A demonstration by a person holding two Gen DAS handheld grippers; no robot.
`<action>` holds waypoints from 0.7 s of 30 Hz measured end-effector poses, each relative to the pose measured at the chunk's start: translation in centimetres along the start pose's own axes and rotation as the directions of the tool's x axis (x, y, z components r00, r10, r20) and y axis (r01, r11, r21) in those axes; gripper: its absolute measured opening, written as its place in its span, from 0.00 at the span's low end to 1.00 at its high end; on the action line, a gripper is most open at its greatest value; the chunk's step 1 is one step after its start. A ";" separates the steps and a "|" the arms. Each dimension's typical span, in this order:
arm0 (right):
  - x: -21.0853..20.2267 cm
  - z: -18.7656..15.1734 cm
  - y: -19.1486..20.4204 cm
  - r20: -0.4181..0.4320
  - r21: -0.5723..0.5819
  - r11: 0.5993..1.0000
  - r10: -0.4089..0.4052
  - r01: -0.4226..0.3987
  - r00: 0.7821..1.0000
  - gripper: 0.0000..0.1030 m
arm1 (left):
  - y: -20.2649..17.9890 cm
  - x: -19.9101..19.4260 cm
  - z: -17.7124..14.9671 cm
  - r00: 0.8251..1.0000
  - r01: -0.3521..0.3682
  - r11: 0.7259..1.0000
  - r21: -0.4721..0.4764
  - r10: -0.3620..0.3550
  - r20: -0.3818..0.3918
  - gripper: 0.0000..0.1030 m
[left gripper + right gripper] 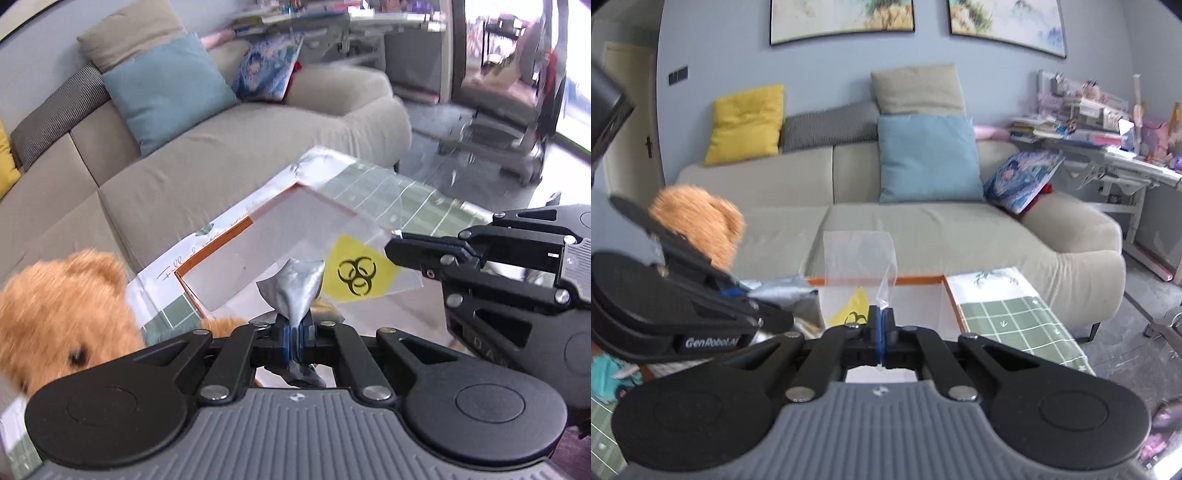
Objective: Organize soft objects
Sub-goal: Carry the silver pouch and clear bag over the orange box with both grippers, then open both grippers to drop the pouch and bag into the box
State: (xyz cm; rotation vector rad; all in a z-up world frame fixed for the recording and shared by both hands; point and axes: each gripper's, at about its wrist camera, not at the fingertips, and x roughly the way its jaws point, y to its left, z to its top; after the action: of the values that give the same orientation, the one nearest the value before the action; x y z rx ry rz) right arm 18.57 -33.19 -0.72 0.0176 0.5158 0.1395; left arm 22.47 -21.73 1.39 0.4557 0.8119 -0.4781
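The left hand-held gripper point(295, 325) pinches crumpled silvery film of a clear plastic bag point(362, 266); the right hand-held gripper point(882, 317) pinches its transparent edge. Beside the bag, a fuzzy brown teddy bear point(62, 306) is blurred and half hidden.

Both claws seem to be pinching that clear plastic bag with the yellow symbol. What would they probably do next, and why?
Probably pull the clear bag's mouth apart. The left gripper is shut on a bunched silvery part, the right gripper on a clear edge, so both already grip it above the table. The teddy bear sits close by, seemingly outside the bag.
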 end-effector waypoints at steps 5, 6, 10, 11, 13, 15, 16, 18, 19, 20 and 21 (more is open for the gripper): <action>5.5 -0.7 -1.2 -0.090 -0.051 0.999 0.008 -0.013 0.996 0.00 | 0.0 4.4 1.7 0.996 -0.039 0.997 0.067 0.045 -0.083 0.04; 6.4 -0.9 -1.4 -0.104 -0.059 0.998 0.012 -0.018 0.995 0.00 | -0.1 5.1 2.0 0.994 -0.043 0.996 0.081 0.051 -0.099 0.04; 9.4 -1.5 -1.6 -0.153 -0.108 0.994 0.019 -0.036 0.988 0.00 | 0.1 8.4 2.4 0.981 -0.061 0.993 0.105 0.079 -0.176 0.04; 10.0 -1.6 -1.7 -0.167 -0.112 0.993 0.025 -0.044 0.986 0.00 | 0.3 9.1 2.4 0.978 -0.065 0.992 0.108 0.085 -0.192 0.05; 10.9 -1.8 -1.8 -0.191 -0.114 0.992 0.031 -0.054 0.981 0.00 | 0.6 10.3 2.4 0.972 -0.066 0.993 0.101 0.087 -0.219 0.06; 11.6 -1.9 -1.9 -0.209 -0.121 0.991 0.028 -0.055 0.977 0.00 | 1.0 11.3 2.6 0.967 -0.074 0.992 0.100 0.096 -0.236 0.08; 12.0 -2.0 -2.0 -0.218 -0.121 0.991 0.029 -0.056 0.975 0.00 | 1.1 11.5 2.7 0.966 -0.079 0.992 0.102 0.102 -0.240 0.11; 12.5 -1.9 -2.0 -0.232 -0.124 0.991 0.027 -0.058 0.972 0.00 | 1.4 11.8 2.5 0.962 -0.087 0.991 0.104 0.111 -0.249 0.14; 12.8 -1.9 -2.0 -0.235 -0.128 0.990 0.025 -0.056 0.972 0.00 | 1.4 12.0 2.4 0.961 -0.088 0.991 0.105 0.112 -0.251 0.14; 12.8 -2.0 -1.9 -0.238 -0.133 0.990 0.024 -0.057 0.971 0.00 | 1.5 12.1 2.5 0.961 -0.093 0.990 0.107 0.117 -0.251 0.14; 13.0 -1.9 -1.9 -0.241 -0.138 0.989 0.022 -0.057 0.970 0.00 | 1.5 12.2 2.5 0.960 -0.099 0.989 0.107 0.123 -0.250 0.15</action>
State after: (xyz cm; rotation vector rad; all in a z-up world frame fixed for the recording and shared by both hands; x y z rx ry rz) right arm 29.07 -33.27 -8.89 -0.1312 0.7453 0.2195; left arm 32.04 -24.68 -6.20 0.6565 1.0097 -0.3575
